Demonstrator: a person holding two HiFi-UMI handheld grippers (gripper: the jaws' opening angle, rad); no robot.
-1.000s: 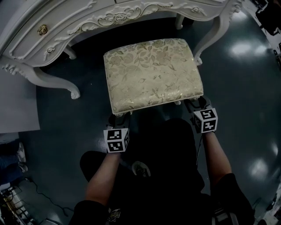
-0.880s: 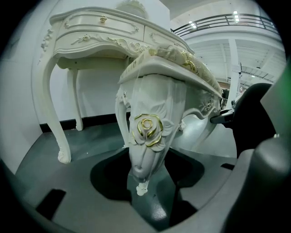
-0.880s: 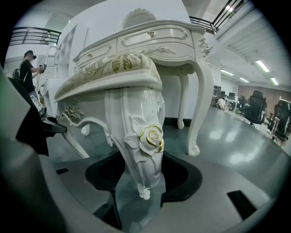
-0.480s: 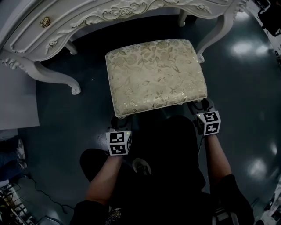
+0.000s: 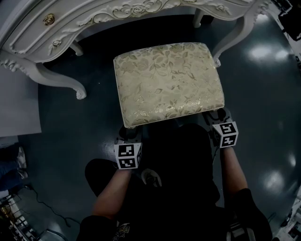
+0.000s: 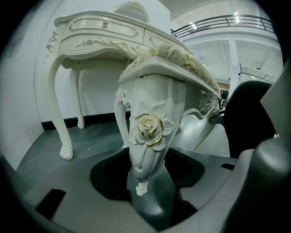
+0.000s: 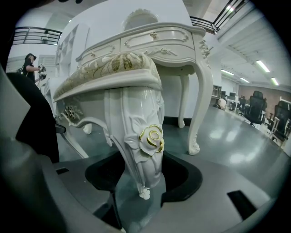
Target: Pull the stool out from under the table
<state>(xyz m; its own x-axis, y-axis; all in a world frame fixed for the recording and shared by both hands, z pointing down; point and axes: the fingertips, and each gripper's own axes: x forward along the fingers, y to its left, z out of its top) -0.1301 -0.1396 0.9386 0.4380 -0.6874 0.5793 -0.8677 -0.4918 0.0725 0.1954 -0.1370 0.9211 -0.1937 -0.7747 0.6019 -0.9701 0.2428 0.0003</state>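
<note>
Where the cream floral-cushioned stool (image 5: 168, 82) with white carved legs sits: on the dark glossy floor (image 5: 263, 94), far end between the curved front legs of the ornate white table (image 5: 94, 19), near end out toward the person (image 5: 183, 183).
Left gripper (image 5: 130, 133): jaws clamped on the stool's near-left leg (image 6: 157, 100), down low under its gold rose (image 6: 148, 129).
Right gripper (image 5: 217, 116): same deal, jaws squeezed onto the near-right leg (image 7: 134, 118).

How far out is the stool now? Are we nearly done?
Mostly done: the stool shows whole from above, in front of the table. In hand: the left gripper and right gripper each clamp a front leg. Left: perhaps a little more pull, then release.
</note>
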